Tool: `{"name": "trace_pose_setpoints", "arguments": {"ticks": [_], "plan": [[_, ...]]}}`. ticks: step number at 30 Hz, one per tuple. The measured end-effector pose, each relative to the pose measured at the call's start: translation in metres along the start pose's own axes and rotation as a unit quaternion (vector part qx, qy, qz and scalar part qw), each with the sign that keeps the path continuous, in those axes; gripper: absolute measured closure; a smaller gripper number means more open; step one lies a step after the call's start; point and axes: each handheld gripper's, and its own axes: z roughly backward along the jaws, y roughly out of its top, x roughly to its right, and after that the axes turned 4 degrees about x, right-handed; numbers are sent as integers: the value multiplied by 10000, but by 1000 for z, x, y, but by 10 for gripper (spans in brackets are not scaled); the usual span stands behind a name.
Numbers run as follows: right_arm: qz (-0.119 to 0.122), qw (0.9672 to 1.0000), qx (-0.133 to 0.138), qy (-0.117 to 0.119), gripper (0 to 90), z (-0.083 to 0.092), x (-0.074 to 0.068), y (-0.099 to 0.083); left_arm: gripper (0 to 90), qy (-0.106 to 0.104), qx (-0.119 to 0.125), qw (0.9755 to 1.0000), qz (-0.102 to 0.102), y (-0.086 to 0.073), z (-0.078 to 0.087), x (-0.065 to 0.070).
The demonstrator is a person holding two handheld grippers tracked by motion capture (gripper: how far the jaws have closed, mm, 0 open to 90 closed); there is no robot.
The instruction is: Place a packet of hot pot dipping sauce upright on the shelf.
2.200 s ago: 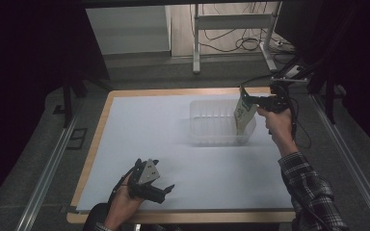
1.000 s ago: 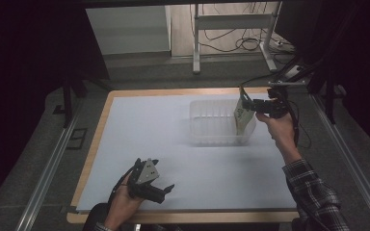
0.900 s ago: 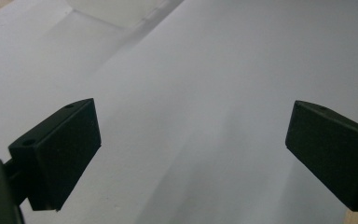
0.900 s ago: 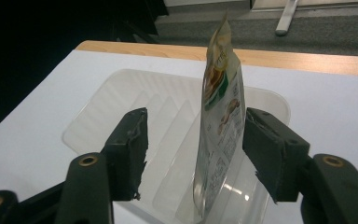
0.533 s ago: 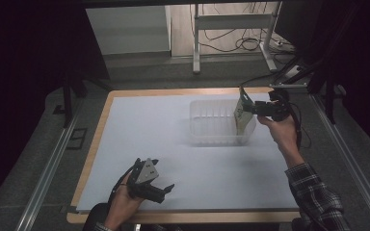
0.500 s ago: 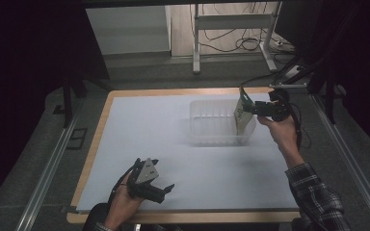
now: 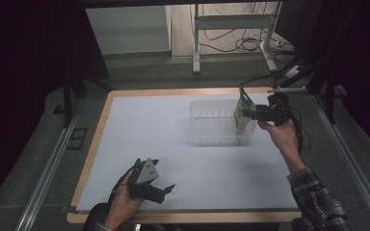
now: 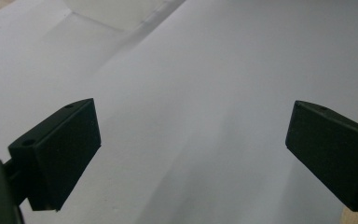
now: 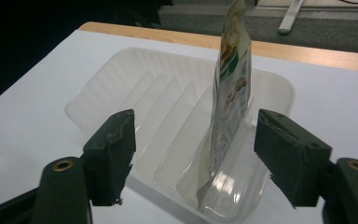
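My right gripper [image 9: 193, 158] sits wide open, gripping nothing; the printed foil pouch [image 9: 230, 100] stands slotted upright in the clear ribbed plastic tray [image 9: 121, 98] (dividers prop it, I reckon).

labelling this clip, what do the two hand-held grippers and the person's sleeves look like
Both are black. The left hand-held gripper carries a grey three-cornered plate; its jaws are flat rectangular blocks. The right hand-held gripper trails a black cable and shows brass-coloured rings. A plaid sleeve covers the right forearm.
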Motion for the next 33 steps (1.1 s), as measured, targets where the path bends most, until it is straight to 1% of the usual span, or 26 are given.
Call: {"name": "trace_pose_setpoints", "arguments": {"ticks": [6, 9, 13, 24, 28, 31, 33], "plan": [[48, 10000, -54, 23, 242, 0, 0, -4, 29, -7, -12, 10000, -10, 0, 0, 0], [88, 9999, -44, -25, 228, 1, -1, -6, 30, -8, -28, 10000, -23, 0, 0, 1], [173, 9998, -33, -15, 211, 2, -2, -9, 30, -8, -31, 10000, -25, 0, -1, 1], [272, 9995, 39, 124, 153, 4, -2, -17, 30, 1, -54, 10000, -38, 0, -1, 1], [369, 9992, 20, 153, 124, 4, -3, -21, 30, -4, -61, 10000, -44, 0, -1, 1], [491, 9987, -13, 166, 100, 4, -5, -25, 30, -2, -59, 10000, -42, 0, -1, 1], [521, 9985, -28, 165, 99, 4, -5, -25, 30, -2, -58, 10000, -42, 0, -1, 1]]}}
